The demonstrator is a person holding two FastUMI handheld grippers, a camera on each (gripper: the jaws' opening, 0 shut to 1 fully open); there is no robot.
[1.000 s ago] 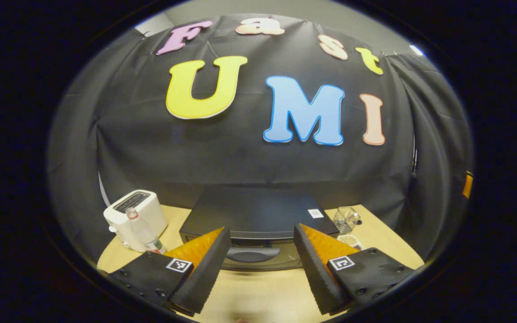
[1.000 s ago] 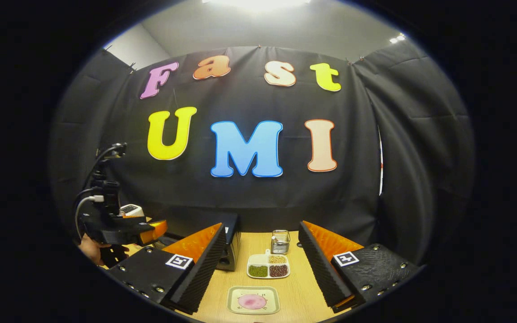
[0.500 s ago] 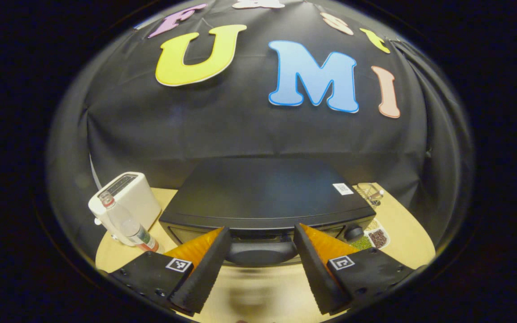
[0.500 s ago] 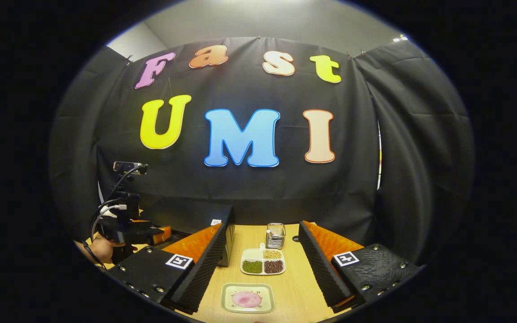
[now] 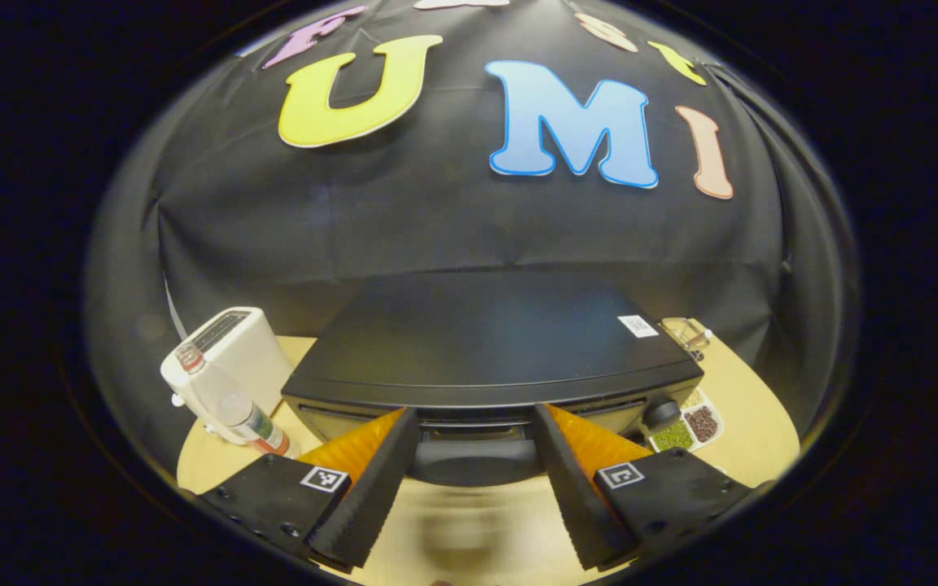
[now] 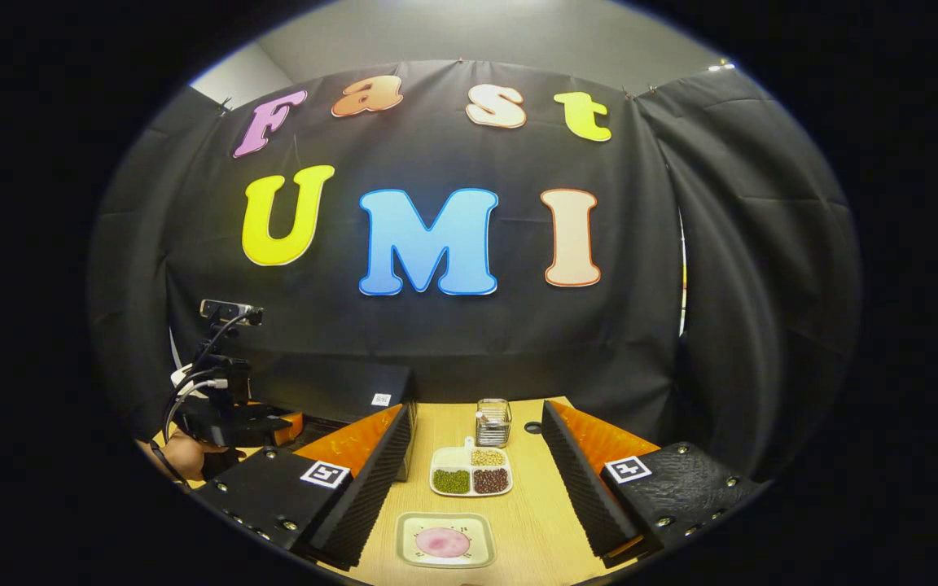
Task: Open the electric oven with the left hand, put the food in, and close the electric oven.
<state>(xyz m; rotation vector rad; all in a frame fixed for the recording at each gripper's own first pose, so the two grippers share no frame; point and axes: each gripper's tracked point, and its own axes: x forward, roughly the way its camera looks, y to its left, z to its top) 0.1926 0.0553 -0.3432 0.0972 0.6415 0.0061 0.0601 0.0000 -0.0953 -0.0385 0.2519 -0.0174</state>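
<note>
Left gripper view: a white toaster [image 5: 237, 346] and a clear bottle [image 5: 229, 400] were seen at the left of the counter [image 5: 754, 427]. The black electric oven [image 5: 489, 350] was placed centrally, door shut, its handle [image 5: 475, 460] framed between the spread fingers of the left claw [image 5: 475, 480], untouched. A divided dish of beans [image 5: 685, 425] lay at the right.

Right gripper view: the left claw was held by a hand [image 6: 184, 456] at the oven. The right claw [image 6: 473, 505] was held wide, empty, above the food [image 6: 442, 541] on its plate [image 6: 446, 540].
</note>
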